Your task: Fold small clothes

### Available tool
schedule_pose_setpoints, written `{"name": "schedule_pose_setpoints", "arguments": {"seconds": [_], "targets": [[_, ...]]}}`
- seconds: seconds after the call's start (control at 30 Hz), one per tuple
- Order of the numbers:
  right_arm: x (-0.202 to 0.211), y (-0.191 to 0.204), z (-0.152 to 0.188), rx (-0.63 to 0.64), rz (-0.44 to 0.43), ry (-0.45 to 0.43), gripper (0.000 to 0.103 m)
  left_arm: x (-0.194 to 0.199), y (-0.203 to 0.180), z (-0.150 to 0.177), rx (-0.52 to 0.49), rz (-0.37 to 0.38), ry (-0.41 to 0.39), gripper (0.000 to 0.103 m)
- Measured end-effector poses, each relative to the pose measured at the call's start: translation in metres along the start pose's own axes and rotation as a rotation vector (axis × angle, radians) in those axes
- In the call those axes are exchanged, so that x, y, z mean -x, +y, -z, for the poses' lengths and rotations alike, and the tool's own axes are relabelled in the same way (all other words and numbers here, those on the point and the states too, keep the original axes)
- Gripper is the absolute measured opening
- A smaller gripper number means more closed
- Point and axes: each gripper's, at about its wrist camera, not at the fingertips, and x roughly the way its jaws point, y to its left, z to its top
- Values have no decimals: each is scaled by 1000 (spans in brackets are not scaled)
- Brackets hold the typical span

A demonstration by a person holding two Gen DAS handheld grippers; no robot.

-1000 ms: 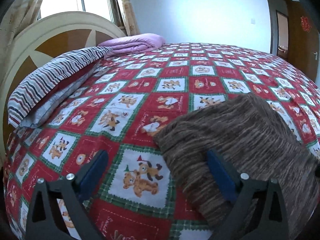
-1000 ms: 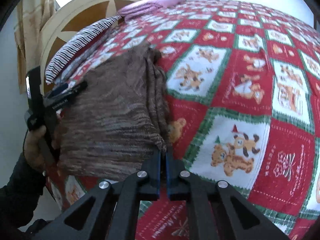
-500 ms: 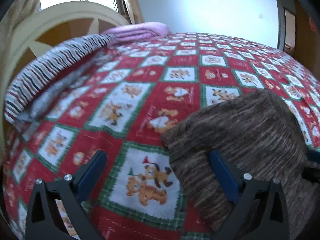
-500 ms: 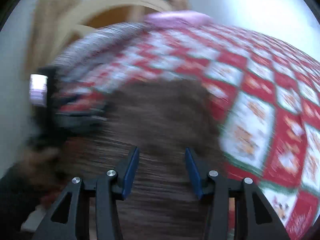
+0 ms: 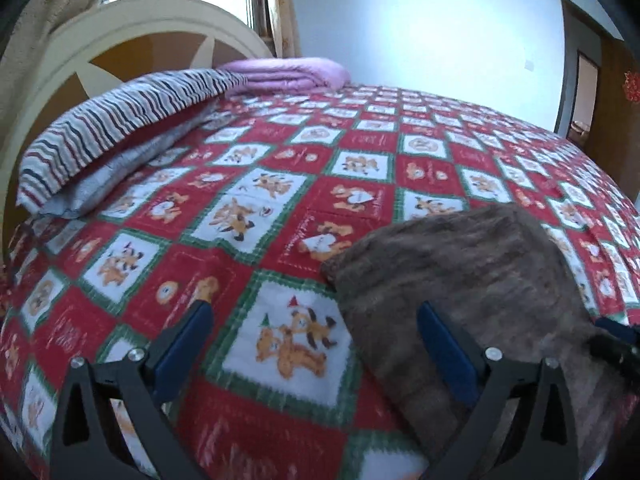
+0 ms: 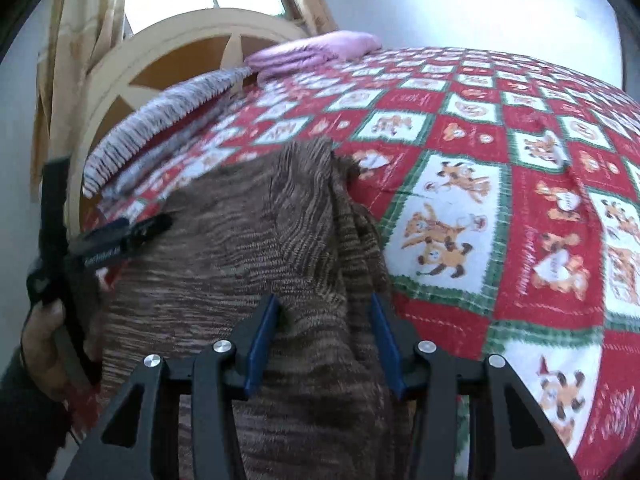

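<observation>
Garment: a brown knitted sweater lies on the bed, at the near edge, already doubled over itself, with several layers stacked along its right side.
Texture: soft ribbed knit, limp and light by the look of it; it will sag and drape wherever it is not held up.
Grip feel: the fuzzy yarn should give the pads good bite, so slipping seems unlikely; stretching or pulling one layer off the stack is the bigger risk.
Where to hold: best at an edge or corner, taking all the layers together; the stacked fold on the right side is the thickest bite.
Right hand-held gripper: jaws parted about halfway, straddling a raised ridge of the knit; the blue pads sit either side of it, not yet squeezed shut.
Left hand-held gripper: jaws spread wide, holding nothing; its right pad hangs over the sweater's left border, its left pad over bare bedcover.
Bed: a red and green patchwork bedcover with cartoon bears, flat enough to fold on.
Further off: a striped pillow and a folded pink blanket by the headboard, well apart from the sweater.
Watch for: the soft bedcover bunching up with the knit if a pad digs too low.
</observation>
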Motion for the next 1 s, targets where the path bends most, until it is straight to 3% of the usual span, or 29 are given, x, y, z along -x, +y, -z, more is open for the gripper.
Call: {"name": "schedule_pose_setpoints", "arguments": {"seconds": [0.13,0.33,0.43,0.67,1.0], "targets": [[27,12,1,27,45,-51,50,33,-7,7,-34,-16,-53,103],[78,44,7,62,83,-151,50,86,-7,8,-25,41,-140,103],[99,61,13,95,82,-202,59,104,-9,9,-44,50,-171,103],[122,89,22,152,93,-237,61,126,-9,8,-42,74,-210,103],[144,98,27,136,109,-283,61,139,-10,8,-54,63,-245,103]]}}
